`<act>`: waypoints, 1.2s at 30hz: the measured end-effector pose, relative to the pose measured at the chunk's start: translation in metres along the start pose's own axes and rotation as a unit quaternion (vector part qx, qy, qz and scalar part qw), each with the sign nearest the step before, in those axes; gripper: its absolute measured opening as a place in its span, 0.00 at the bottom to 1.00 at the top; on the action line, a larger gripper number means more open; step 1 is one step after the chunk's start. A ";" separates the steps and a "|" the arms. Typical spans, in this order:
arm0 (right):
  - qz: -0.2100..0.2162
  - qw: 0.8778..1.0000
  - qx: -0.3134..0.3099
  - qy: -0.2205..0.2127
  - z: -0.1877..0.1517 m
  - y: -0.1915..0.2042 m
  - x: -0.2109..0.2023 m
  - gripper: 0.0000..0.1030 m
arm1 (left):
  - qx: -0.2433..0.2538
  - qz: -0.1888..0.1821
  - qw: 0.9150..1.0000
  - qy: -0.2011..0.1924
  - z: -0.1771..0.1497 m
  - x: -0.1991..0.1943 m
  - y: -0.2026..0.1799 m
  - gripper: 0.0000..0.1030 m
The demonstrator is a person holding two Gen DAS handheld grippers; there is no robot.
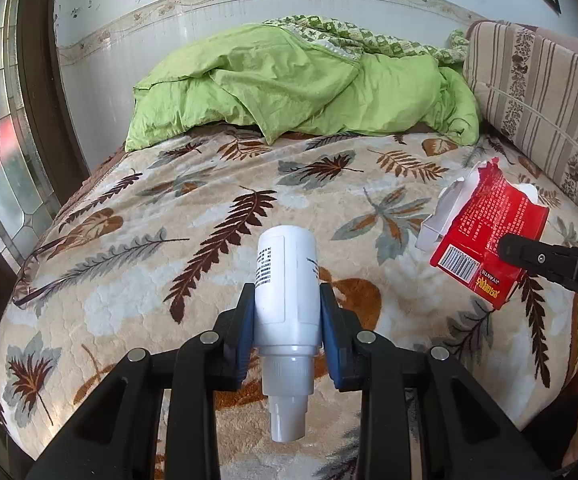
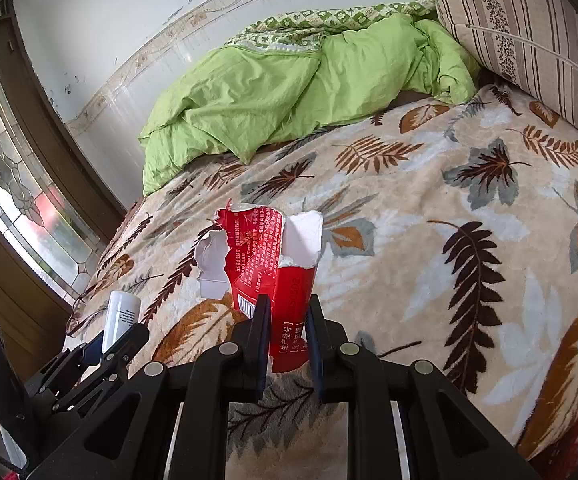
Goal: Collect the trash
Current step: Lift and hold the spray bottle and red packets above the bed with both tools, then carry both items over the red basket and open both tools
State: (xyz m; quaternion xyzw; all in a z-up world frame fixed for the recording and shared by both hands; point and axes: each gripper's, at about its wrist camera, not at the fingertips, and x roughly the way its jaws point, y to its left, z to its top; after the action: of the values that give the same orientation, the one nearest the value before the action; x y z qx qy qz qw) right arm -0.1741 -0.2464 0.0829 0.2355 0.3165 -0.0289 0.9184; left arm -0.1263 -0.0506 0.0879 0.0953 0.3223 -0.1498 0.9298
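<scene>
Pinching white spray bottle (image 1: 287, 280) between left gripper (image 1: 287, 308) pads; right gripper (image 2: 287, 320) clamps torn red box (image 2: 273, 256), both above leaf-print blanket (image 1: 169, 208).

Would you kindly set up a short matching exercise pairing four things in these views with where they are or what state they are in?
Column one:
1. white bottle
2. torn red box
3. green quilt
4. striped cushion

Column two:
A. bunched up at the far end of the bed
B. clamped in the left tongs
C. standing along the right side of the bed
D. clamped in the right tongs

Pairs: 1-B, 2-D, 3-A, 4-C
</scene>
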 end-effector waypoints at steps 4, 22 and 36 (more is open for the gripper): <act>0.001 1.000 0.002 0.003 0.000 0.000 0.003 0.17 | -0.003 0.001 1.000 0.005 0.000 0.004 0.001 0.28; -0.001 1.000 0.026 0.003 -0.002 -0.010 -0.010 0.17 | 0.011 -0.015 1.000 0.014 -0.003 0.003 -0.010 0.28; -0.019 0.996 0.080 -0.044 0.000 -0.049 -0.105 0.17 | 0.056 -0.069 0.996 -0.007 0.007 -0.037 -0.065 0.28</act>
State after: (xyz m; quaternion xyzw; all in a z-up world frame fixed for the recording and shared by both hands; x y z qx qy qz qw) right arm -0.2674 -0.3001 0.1251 0.3007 0.2764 -0.0816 0.9091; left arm -0.1725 -0.1051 0.1112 0.1238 0.3130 -0.2320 0.9126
